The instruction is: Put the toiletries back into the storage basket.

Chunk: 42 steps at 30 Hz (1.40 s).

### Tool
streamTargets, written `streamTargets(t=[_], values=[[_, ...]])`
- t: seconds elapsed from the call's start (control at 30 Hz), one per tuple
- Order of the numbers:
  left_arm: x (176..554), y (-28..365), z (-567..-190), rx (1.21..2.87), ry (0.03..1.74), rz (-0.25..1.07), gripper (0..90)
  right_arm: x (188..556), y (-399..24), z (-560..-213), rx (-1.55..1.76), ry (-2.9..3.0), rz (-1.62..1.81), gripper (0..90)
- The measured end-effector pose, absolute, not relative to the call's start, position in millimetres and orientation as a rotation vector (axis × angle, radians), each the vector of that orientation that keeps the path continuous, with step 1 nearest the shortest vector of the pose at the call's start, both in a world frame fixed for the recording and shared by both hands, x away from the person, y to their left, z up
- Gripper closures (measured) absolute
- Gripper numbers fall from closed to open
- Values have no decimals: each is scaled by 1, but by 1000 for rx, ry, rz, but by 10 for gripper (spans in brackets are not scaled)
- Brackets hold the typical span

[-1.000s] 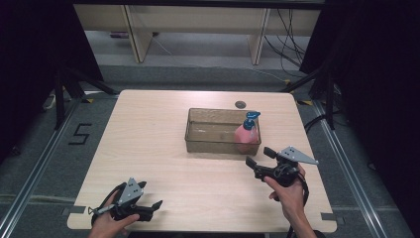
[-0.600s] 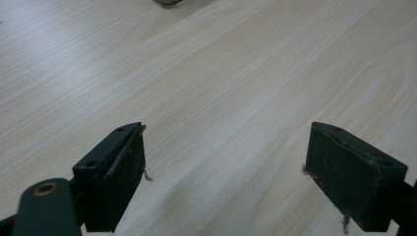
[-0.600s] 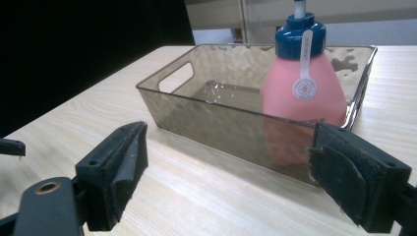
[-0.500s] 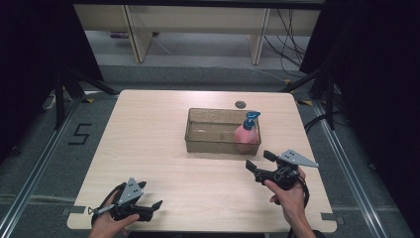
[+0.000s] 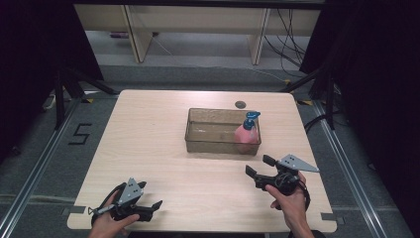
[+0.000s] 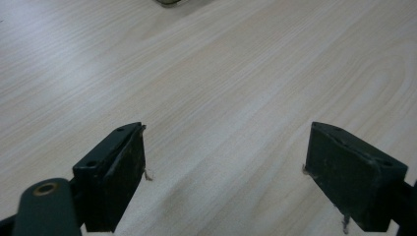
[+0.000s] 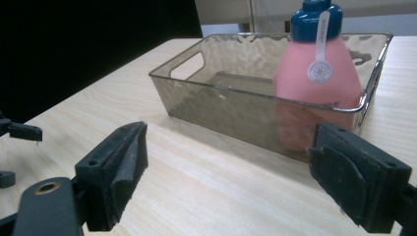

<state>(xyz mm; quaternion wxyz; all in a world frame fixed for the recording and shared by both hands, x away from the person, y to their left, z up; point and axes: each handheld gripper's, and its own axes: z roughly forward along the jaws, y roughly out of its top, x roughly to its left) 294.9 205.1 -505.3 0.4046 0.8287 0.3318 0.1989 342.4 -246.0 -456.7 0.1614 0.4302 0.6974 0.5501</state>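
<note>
A pink bottle (image 5: 246, 134) with a blue cap stands upright at the right end of a clear smoky bin (image 5: 208, 142) in the middle of the table. The bottle (image 7: 318, 78) and bin (image 7: 221, 105) fill the upper part of the right gripper view. My right gripper (image 5: 259, 167) is held in a hand at the front right, open and empty, a short way in front of the bin. At the front left edge my left gripper (image 5: 148, 196) is open too, with bare wood between its jaws (image 6: 226, 162).
A small dark round disc (image 5: 240, 104) lies on the table behind the bin. The wooden table (image 5: 148, 134) has bare room left of the bin. Dark tripod legs and cables stand on the floor on both sides.
My right gripper has drawn back a little toward the front edge, away from the bin. The left gripper has stayed put.
</note>
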Motion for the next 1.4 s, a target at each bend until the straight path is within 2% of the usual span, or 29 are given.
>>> streamTargets(t=[1.4], values=[[294,205,-506,2090,843,500,150,311,-242,-473,1226,2085,1488,155]])
